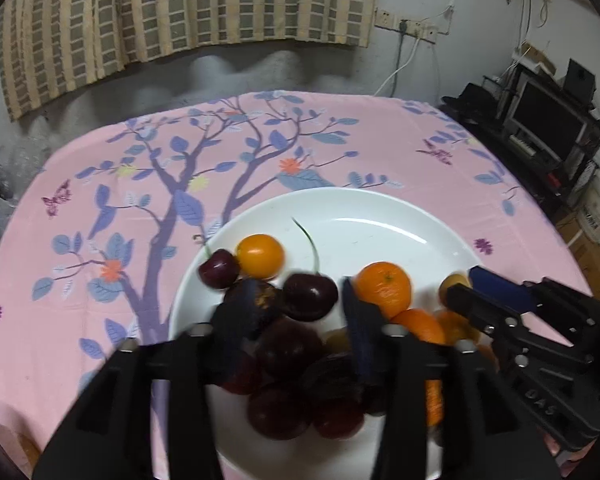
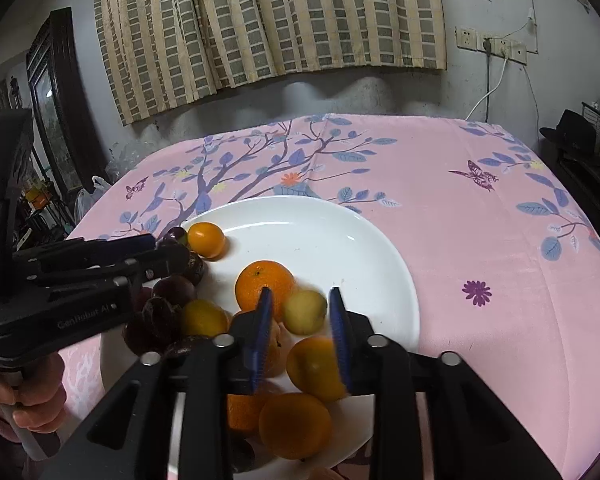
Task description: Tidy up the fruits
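A white plate [image 1: 380, 216] on the pink cloth holds dark red cherries [image 1: 310, 296] on its left and oranges [image 1: 384, 288] on its right, with one small orange fruit [image 1: 260, 255] beside the cherries. My left gripper [image 1: 296, 316] is open over the cherry pile, and it shows in the right wrist view [image 2: 168, 250]. My right gripper [image 2: 300, 320] is open around a small yellow-green fruit [image 2: 305, 312], above several oranges [image 2: 265, 284] on the plate [image 2: 340, 224]. It shows in the left wrist view [image 1: 466, 284] by a small yellow fruit [image 1: 454, 283].
The table carries a pink cloth [image 2: 480, 240] printed with a blue tree. A checked curtain [image 1: 180, 12] and a grey wall stand behind. Dark shelves with a monitor [image 1: 548, 120] are at the right. A framed mirror [image 2: 56, 104] leans at the left.
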### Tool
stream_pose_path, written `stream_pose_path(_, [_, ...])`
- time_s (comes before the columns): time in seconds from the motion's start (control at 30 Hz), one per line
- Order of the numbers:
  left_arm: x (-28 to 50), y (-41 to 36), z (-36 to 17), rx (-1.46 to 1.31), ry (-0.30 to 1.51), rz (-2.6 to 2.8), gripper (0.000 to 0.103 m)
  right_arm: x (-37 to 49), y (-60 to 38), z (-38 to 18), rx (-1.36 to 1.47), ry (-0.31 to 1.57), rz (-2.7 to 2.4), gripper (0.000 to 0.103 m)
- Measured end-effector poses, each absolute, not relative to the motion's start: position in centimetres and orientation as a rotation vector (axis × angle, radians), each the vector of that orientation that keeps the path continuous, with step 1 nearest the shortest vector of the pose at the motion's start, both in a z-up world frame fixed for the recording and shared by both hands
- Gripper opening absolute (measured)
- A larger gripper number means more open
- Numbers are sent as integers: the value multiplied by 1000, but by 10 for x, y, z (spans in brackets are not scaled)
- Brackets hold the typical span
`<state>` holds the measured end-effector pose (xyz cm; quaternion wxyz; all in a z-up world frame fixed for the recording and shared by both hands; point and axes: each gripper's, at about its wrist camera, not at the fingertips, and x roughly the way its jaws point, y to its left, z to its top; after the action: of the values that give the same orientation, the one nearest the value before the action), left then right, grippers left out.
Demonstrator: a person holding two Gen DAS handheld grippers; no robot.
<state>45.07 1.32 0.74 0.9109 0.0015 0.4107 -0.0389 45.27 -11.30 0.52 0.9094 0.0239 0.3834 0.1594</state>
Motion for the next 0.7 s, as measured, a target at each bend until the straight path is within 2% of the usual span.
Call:
stream_pose_path(0.07, [435, 14, 13, 36, 815, -32, 86, 444, -115, 11, 55, 790, 338, 79])
stream_pose_path(0.17, [404, 16, 29, 67, 773, -15, 93, 417, -118, 25, 41, 771, 351, 98])
stream_pose_path(0.27, [362, 20, 43, 87, 737, -5, 98, 380, -121, 38, 19, 740, 366, 99])
stream_pose_path(0.4, [299, 29, 43, 78, 743, -33, 98, 325, -125, 44, 11, 729, 399, 99])
stream_pose_path(0.7, [200, 58, 3, -39, 778, 5, 98, 247, -121, 2, -109, 783, 328, 100])
